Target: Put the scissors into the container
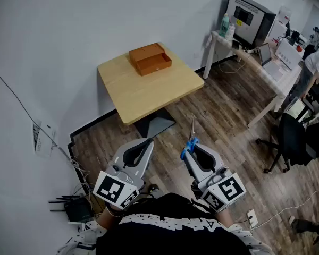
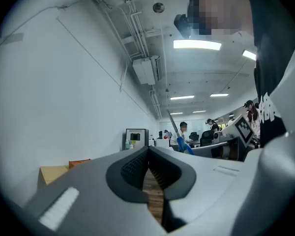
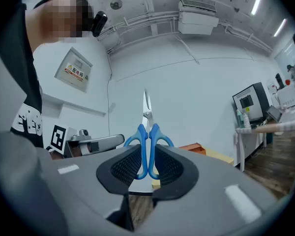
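My right gripper (image 1: 190, 145) (image 3: 147, 159) is shut on blue-handled scissors (image 1: 191, 136) (image 3: 147, 136), whose steel blades point up and forward past the jaws. The scissors (image 2: 179, 134) also show at mid-right in the left gripper view. My left gripper (image 1: 147, 143) (image 2: 148, 163) is shut with nothing between its jaws. An orange-brown wooden container (image 1: 150, 59) with a drawer stands at the far side of a light wooden table (image 1: 149, 86), well ahead of both grippers. Its edge shows as the container (image 3: 191, 147) in the right gripper view and the container (image 2: 78, 163) in the left.
The table stands against a white wall on a dark wood floor. A long white desk (image 1: 255, 62) with bottles and a machine runs at right, with a black office chair (image 1: 292, 139) beside it. A router and cables (image 1: 74, 206) lie at lower left.
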### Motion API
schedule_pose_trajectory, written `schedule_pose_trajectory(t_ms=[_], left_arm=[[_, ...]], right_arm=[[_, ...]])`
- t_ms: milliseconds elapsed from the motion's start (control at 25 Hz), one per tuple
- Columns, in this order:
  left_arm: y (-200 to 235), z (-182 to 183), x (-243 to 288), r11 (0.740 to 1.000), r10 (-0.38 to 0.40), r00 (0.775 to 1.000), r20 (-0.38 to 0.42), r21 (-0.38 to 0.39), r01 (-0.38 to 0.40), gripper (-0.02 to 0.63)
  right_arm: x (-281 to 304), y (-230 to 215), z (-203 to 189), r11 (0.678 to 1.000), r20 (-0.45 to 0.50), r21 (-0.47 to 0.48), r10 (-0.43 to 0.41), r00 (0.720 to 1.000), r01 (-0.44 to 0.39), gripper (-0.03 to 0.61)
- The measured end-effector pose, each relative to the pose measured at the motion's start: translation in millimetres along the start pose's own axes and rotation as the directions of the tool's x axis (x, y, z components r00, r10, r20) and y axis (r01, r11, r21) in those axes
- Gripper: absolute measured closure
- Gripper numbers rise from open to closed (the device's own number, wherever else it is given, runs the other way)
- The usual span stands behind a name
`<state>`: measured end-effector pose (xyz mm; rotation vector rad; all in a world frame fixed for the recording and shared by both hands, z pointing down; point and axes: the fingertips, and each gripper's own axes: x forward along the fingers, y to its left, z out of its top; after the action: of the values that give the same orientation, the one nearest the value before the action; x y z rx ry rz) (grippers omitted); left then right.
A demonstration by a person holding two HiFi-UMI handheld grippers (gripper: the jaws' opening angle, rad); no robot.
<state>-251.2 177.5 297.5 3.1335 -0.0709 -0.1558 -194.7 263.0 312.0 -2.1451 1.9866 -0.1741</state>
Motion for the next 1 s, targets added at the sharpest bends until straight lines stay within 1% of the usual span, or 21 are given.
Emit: schedule_pose_trajectory(t_ms=[200,440,760,1000], left_arm=[[-5.2,1.4,4.0,1.0,-0.003,1.0,0.0,0.005,0.003,0.612],[-11.0,-1.4,6.0,1.0,-0.01,1.0,0.0,0.0,0.01,0.612],[-44.1,-3.4,25.3,0.997,-0.076,0.997,0.003,0.003,0.076,0.612],[-81.6,-2.5,41.6,0.993,-0.117,0.993,0.009,0.01,0.117,0.612]], right_arm=[[-6.3,-9.5,-3.4,1.0,-0.027,-0.02,-0.017,1.0,0.016,0.479],[-13.4,-9.9,-5.0,0.999,-0.027,-0.031,-0.029,0.999,0.029,0.477],[-49.6,-28.3,-2.2,0.994,-0.013,-0.029,-0.102,0.995,0.102,0.477],[-87.6,-41.5,4.3,0.99,0.007,-0.037,-0.139,0.99,0.139,0.477]])
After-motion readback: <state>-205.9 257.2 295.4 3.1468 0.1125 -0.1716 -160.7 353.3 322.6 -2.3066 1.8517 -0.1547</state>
